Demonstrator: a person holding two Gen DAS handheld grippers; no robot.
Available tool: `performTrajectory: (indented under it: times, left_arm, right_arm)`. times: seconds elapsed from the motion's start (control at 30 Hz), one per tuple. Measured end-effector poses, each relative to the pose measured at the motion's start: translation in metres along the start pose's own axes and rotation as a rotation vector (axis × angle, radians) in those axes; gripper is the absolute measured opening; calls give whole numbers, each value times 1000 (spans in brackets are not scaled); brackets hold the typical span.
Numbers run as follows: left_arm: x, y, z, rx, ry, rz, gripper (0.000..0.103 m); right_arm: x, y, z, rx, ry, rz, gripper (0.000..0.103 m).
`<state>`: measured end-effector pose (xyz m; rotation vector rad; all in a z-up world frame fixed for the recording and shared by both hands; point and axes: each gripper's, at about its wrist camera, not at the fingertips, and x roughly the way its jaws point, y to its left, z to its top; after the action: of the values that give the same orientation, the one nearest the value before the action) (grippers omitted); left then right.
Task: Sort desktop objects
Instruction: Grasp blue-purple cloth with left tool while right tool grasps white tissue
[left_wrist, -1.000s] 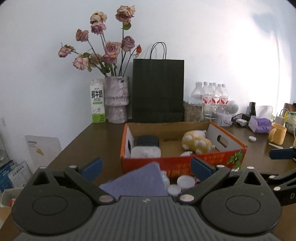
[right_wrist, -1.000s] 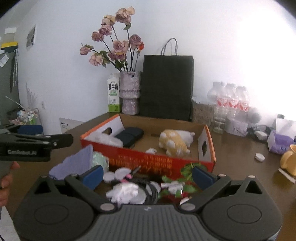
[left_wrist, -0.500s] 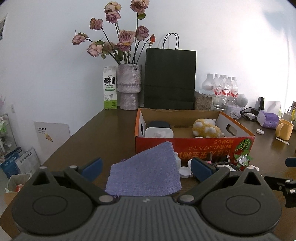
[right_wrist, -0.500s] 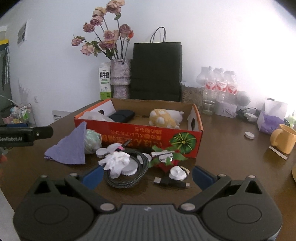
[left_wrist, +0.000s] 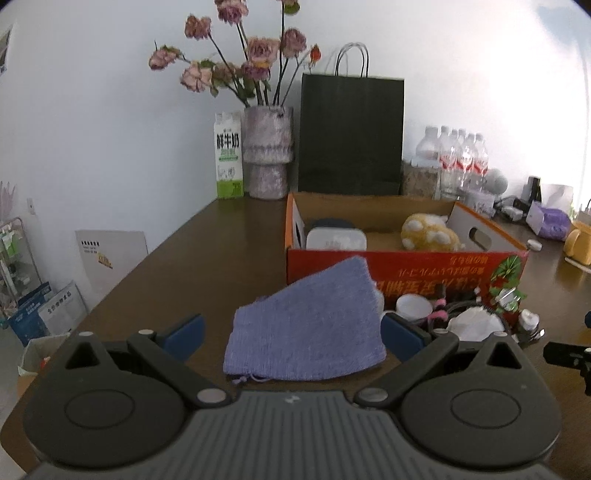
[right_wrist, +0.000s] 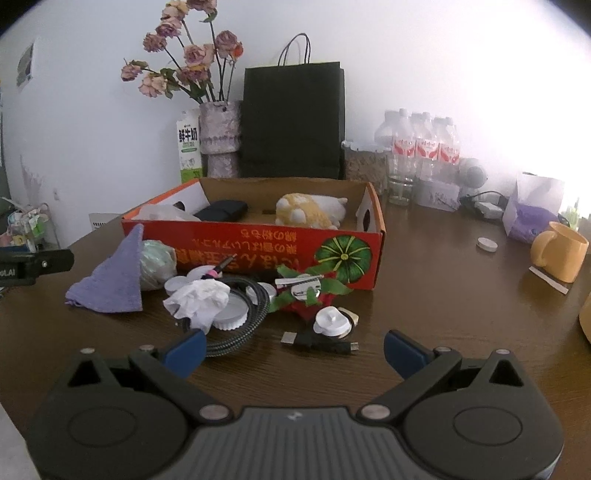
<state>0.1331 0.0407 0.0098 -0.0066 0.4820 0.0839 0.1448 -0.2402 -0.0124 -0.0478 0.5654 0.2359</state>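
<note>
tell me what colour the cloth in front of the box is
The cloth is lavender purple, clearest in the left wrist view.

A dark brown wooden table (right_wrist: 424, 302) carries everything, with an orange cardboard box (right_wrist: 258, 251) near its middle and a purple cloth (right_wrist: 110, 284), a crumpled white tissue (right_wrist: 199, 299), a coiled braided cable (right_wrist: 251, 314), white caps (right_wrist: 231, 315) and a black USB plug (right_wrist: 317, 343) heaped just in front of the box. Along the back edge stand a milk carton (right_wrist: 189, 147), a vase of dried roses (right_wrist: 219, 140), a black paper bag (right_wrist: 291, 122) and water bottles (right_wrist: 424, 147). To the right sit a yellow mug (right_wrist: 559, 256), a purple tissue pack (right_wrist: 532, 218) and a lone white lid (right_wrist: 486, 244).
</note>
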Motion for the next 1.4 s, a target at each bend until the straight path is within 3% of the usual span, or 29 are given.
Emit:
performTrajectory:
  times: [0.27, 0.6, 0.73, 0.8, 0.97, 1.03, 1.17, 1.27, 1.4]
  left_arm:
    - [33, 0, -4, 17, 78, 8, 103]
    - [53, 11, -5, 27, 121, -1, 103]
    - [55, 19, -5, 16, 120, -10, 103]
    - [59, 20, -5, 14, 123, -10, 103]
    - [70, 20, -6, 14, 143, -16, 103]
    - [74, 18, -6, 25, 149, -22, 103]
    - [82, 16, -6, 43, 169, -37, 103]
    - [87, 18, -8, 43, 195, -64, 103]
    - [87, 18, -13, 51, 198, -90, 95]
  right_arm:
    - [21, 8, 1, -9, 30, 35, 103]
    - [59, 51, 15, -102, 59, 65, 103]
    - [61, 58, 20, -110, 30, 59, 102]
    - [62, 61, 23, -121, 21, 61, 97]
    - [69, 67, 28, -139, 32, 87, 70]
    - [71, 70, 29, -148, 33, 98, 65]
    - [77, 72, 29, -146, 52, 116, 37]
    - [79, 71, 28, -142, 59, 122, 33]
    - [79, 70, 28, -134, 58, 127, 30]
